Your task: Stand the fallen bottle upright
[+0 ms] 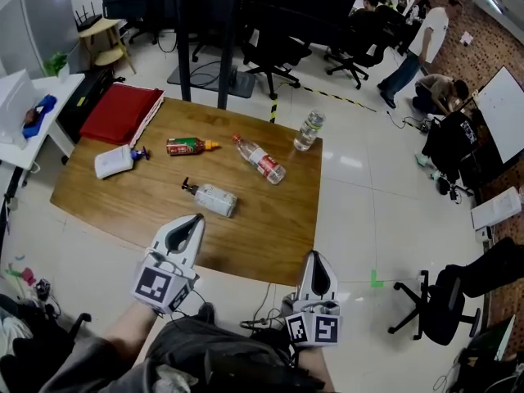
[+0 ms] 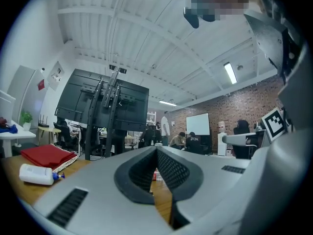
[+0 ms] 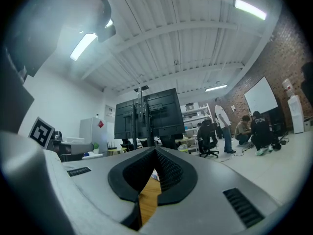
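Several bottles lie on the wooden table (image 1: 98,199): a white pump bottle (image 1: 115,161) at the left, a red sauce bottle (image 1: 190,146), a clear bottle with a red label (image 1: 260,160), and a clear pump bottle (image 1: 211,196) nearest me. A water bottle (image 1: 309,130) stands upright at the far right corner. My left gripper (image 1: 195,219) is shut and empty over the table's near edge, just short of the clear pump bottle. My right gripper (image 1: 315,257) is shut and empty at the near right corner. In the left gripper view the gripper (image 2: 156,148) points level across the table, past the white pump bottle (image 2: 36,174).
A red folder (image 1: 121,111) lies at the table's far left corner. A dark screen stand (image 1: 205,35) and office chairs (image 1: 270,56) stand behind the table. An office chair (image 1: 442,297) sits on the floor to the right. People are at the far right of the room.
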Motion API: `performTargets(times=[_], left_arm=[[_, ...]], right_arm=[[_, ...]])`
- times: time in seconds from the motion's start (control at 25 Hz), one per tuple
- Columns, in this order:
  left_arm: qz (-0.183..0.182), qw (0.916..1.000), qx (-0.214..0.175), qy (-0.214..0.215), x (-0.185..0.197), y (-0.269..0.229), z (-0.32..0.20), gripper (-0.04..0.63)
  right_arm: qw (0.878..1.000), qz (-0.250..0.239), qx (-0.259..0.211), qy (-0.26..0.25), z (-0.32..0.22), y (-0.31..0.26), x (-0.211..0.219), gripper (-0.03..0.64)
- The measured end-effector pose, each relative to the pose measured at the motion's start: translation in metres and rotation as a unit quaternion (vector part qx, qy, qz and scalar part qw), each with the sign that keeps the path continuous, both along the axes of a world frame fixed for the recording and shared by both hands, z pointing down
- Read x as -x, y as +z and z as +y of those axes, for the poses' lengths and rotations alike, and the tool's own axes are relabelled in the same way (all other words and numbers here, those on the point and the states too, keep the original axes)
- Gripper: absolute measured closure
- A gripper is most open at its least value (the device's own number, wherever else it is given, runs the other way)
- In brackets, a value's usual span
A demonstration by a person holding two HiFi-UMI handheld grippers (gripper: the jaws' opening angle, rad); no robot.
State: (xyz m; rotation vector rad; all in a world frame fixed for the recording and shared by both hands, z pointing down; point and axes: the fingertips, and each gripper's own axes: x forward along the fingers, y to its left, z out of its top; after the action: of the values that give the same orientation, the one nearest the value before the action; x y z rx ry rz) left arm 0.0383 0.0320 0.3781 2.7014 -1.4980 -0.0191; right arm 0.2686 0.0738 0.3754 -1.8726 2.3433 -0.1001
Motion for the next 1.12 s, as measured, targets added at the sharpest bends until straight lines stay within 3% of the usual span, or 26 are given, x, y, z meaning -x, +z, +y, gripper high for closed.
performTargets(times=[0.2,0.48,0.76,1.12], left_arm=[[0.005,1.0000,0.004,0.003,0.039,0.011,-0.001,0.575],[0.010,0.9998,0.016,-0.005,0.055,0.018,0.004,0.575],[-0.002,0.9997,0.022,-0.013,0.040,0.013,0.013,0.575],[-0.022,0.9993,0.017,-0.023,-0.008,0.005,0.016,0.575]], right_arm=[[1.000,-0.005,0.000,0.029,0.004,-0.005,0.028,0.618],[1.000,0.007,0.004,0.024,0.008,-0.008,0.037,0.618],[1.000,-0.007,-0.002,0.006,0.005,-0.005,0.031,0.618],[0.999,-0.035,-0.002,-0.020,-0.008,-0.001,-0.005,0.618]])
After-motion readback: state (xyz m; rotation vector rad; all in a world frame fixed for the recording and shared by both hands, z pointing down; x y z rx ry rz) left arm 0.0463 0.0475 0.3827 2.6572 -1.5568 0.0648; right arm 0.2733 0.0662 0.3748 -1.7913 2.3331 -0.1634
